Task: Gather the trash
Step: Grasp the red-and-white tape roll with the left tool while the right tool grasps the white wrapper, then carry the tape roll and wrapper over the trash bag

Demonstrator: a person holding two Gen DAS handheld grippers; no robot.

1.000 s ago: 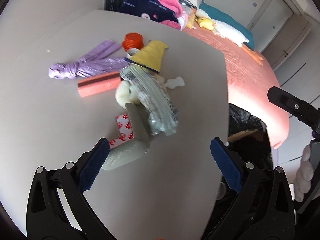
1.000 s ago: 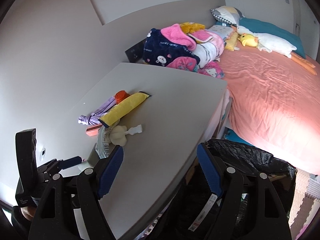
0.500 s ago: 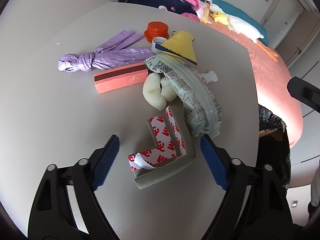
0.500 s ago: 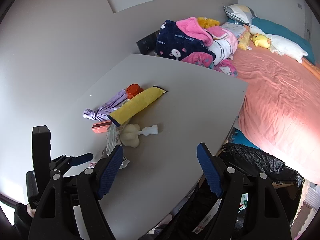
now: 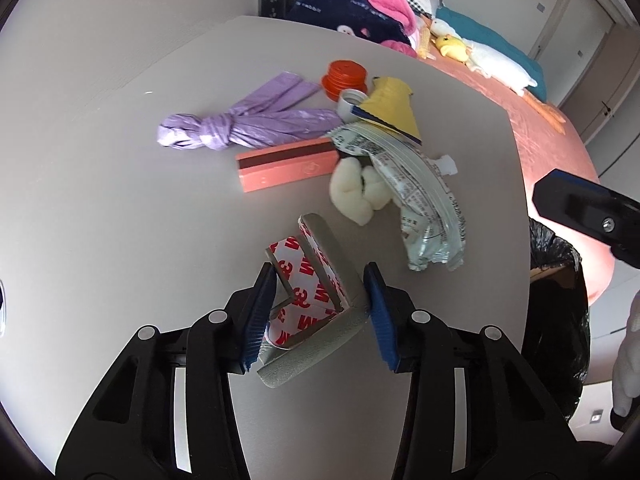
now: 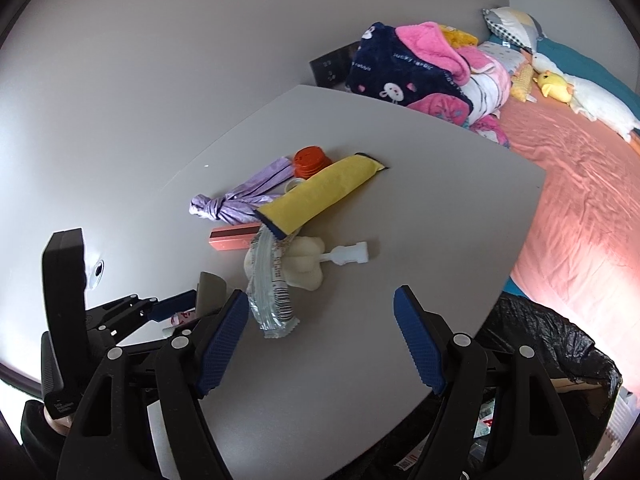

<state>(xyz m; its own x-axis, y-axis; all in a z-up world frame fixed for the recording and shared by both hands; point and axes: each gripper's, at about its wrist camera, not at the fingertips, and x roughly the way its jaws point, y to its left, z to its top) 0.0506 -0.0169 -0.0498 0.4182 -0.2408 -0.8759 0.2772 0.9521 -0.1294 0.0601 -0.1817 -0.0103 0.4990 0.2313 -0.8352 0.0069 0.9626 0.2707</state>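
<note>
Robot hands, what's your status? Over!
Left gripper closing around the grey foam corner piece. Right gripper open, empty. Trash bag beside table, path clear.

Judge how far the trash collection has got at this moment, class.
Barely begun. Nothing visibly binned from the table yet. In hand: the left gripper closes around the grey foam corner piece. Left: purple knotted bag, orange caps, yellow pouch, pink box, foil wrapper. The right gripper hangs open; the black-lined bin waits.

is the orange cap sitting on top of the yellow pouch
No, the orange cap sits on the table beside the yellow pouch.
</note>
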